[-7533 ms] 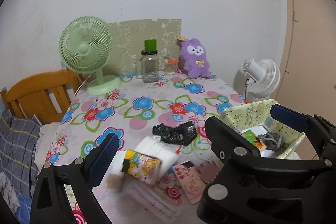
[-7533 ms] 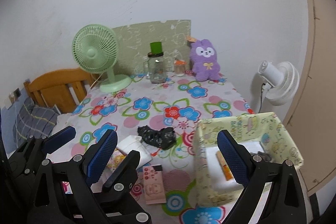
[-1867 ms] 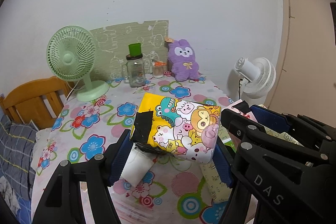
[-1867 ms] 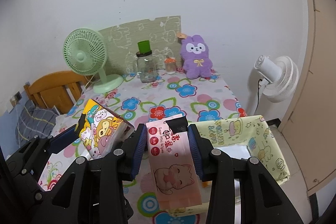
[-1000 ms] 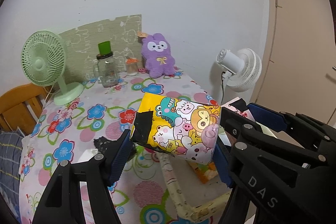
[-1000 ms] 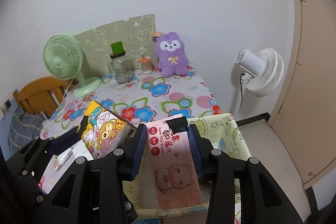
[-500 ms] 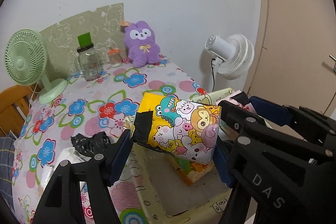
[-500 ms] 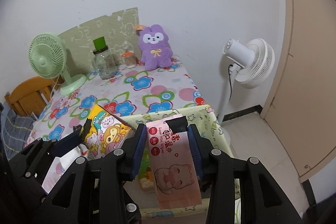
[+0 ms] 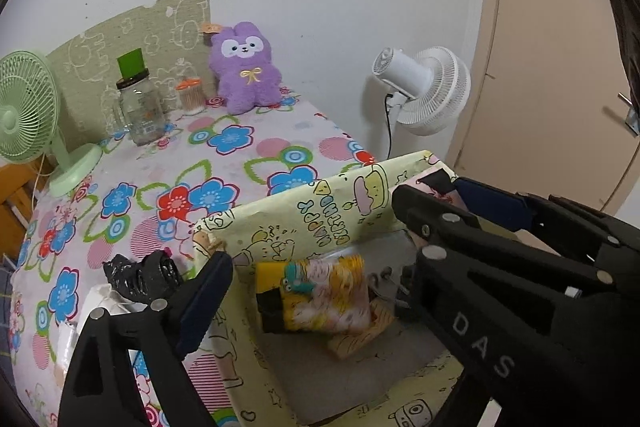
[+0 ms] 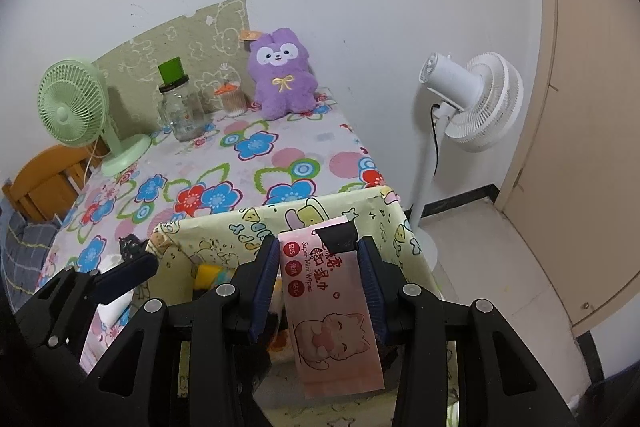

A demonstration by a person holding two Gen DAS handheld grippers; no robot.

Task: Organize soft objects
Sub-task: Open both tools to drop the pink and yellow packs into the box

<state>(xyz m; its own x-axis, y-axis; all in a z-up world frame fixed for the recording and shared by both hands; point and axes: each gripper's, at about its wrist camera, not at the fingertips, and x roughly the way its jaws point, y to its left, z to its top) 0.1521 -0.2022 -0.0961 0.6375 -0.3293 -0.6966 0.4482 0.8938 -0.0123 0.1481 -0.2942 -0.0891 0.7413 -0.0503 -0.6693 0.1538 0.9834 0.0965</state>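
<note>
Yellow cartoon tissue pack (image 9: 320, 291) dropping blurred into storage box (image 9: 304, 219) at desk's corner, left gripper (image 9: 308, 259) jaws opening, clear; pink wipes pack (image 10: 324, 291) clamped in right gripper (image 10: 318, 279), poised above for stowing.

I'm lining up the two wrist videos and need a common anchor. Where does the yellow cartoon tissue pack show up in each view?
Left wrist: the yellow cartoon tissue pack lies blurred inside the yellow-green box, centre frame, free of the opening left gripper.
Right wrist: only a yellow sliver shows in the box, left of the right gripper, which is clamping the pink wipes pack.
Shared landmark: the purple plush.
</note>
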